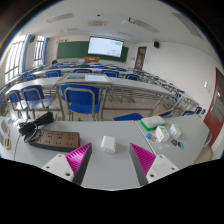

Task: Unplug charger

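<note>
The charger [107,145], a small white block, lies on the grey table [110,170] just ahead of your gripper [111,160], whose fingers stand apart with nothing between them, while the dark power strip [52,138] sits to the near left with black cable [38,122] bundled behind it. As I judge it, closing from here risks pinching the block off-centre and skidding it, or dragging the strip if a lead ties them. You cannot make out whether the block is actually plugged in, nor identify the white and green clutter [160,128] to the right.
</note>
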Motion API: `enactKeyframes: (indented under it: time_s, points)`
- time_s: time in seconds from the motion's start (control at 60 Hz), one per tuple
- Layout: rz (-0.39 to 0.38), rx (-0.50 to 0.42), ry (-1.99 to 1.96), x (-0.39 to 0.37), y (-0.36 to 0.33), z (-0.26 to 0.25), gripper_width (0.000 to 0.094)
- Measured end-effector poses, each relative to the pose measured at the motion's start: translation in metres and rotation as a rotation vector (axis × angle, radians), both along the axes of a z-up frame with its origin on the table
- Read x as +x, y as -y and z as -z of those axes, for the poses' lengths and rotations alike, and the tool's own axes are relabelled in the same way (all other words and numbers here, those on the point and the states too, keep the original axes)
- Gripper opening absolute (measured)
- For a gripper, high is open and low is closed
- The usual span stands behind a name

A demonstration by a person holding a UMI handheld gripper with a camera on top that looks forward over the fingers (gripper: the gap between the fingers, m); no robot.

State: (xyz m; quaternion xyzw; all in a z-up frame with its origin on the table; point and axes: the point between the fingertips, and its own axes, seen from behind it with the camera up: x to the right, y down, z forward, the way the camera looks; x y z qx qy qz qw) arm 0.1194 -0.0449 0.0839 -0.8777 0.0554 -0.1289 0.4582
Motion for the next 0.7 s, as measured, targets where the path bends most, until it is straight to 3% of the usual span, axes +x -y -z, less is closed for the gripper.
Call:
enactKeyframes:
  time_s: [0.383,0.7]
  points:
    - [0.029,0.034,0.068,-0.067,0.175,-0.087,0.0773]
    - [0.038,0.048,0.049,-0.093,0.236,-0.106,0.0771]
